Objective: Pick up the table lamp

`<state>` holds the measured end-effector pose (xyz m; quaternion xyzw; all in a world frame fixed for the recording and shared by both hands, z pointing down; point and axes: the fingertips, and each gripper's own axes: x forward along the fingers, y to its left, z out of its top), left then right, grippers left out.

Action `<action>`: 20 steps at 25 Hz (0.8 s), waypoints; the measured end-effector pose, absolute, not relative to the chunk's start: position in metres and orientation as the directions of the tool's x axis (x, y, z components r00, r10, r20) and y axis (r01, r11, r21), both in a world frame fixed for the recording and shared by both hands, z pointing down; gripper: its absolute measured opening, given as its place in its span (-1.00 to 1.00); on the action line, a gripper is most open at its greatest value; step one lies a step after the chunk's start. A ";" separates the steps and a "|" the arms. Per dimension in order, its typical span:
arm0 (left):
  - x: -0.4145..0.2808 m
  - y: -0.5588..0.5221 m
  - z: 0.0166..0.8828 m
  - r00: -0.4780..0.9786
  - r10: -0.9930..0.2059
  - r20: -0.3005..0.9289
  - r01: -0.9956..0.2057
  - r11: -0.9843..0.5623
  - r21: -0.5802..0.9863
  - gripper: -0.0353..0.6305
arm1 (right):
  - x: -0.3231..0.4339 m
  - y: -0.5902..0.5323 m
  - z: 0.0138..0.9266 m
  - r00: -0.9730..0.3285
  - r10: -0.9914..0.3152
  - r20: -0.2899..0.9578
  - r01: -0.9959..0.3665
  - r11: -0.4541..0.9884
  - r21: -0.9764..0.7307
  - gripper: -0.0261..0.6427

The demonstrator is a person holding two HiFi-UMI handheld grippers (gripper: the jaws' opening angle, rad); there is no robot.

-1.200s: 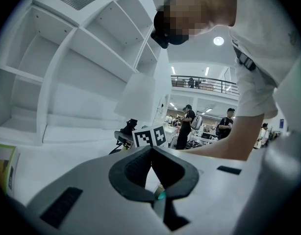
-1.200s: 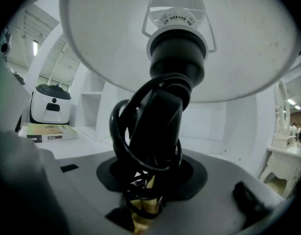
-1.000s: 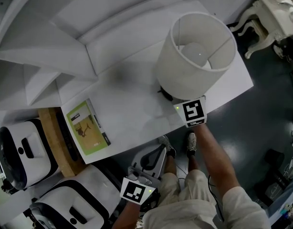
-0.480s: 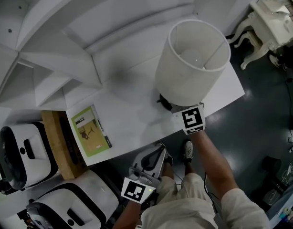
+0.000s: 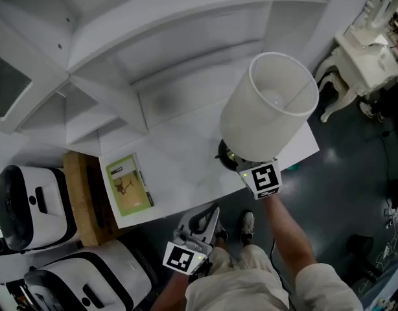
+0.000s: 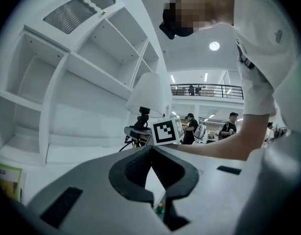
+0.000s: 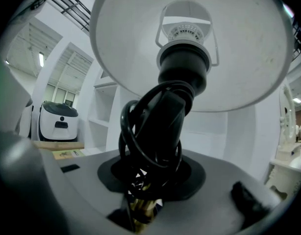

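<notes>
Behind the counter: white shelf unit, bays bare, entered as backdrop only.

Over the counter's right near corner: table lamp, drum shade uppermost. The long axis is run upward from the grip and leaned toward the counter's right end. In the right gripper view the dark stem, with its cord wound round it, is seen rising straight out of the hold, so the weight is judged to sit above the grip, not beside it. The base is judged lifted clear of the counter, though the gap is not plainly shown.

At the counter's near edge, beneath the shade: right claw, clamped on the stem low down. This is the nearer hand, and the lamp is carried by it alone.

Off the counter's near edge, lower and well apart from the lamp: left claw, jaws brought together on nothing.

On the counter's left end: green booklet, lying flat.

Change against the frame a second ago: the lamp was then lower, at or on the counter, with its shade nearer upright. Lamp and right claw are now found higher and the shade more tilted. The left claw is raised as well, and the booklet is unmoved.
</notes>
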<state>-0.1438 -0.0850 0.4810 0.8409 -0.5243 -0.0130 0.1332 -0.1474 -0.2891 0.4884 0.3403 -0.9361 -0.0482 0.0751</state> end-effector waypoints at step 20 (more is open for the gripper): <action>-0.117 -0.071 0.424 0.446 -0.893 0.056 -0.885 -0.432 0.172 -0.86 | -0.085 -0.228 0.405 -0.763 -0.636 0.116 -0.622 0.771 0.136 -0.53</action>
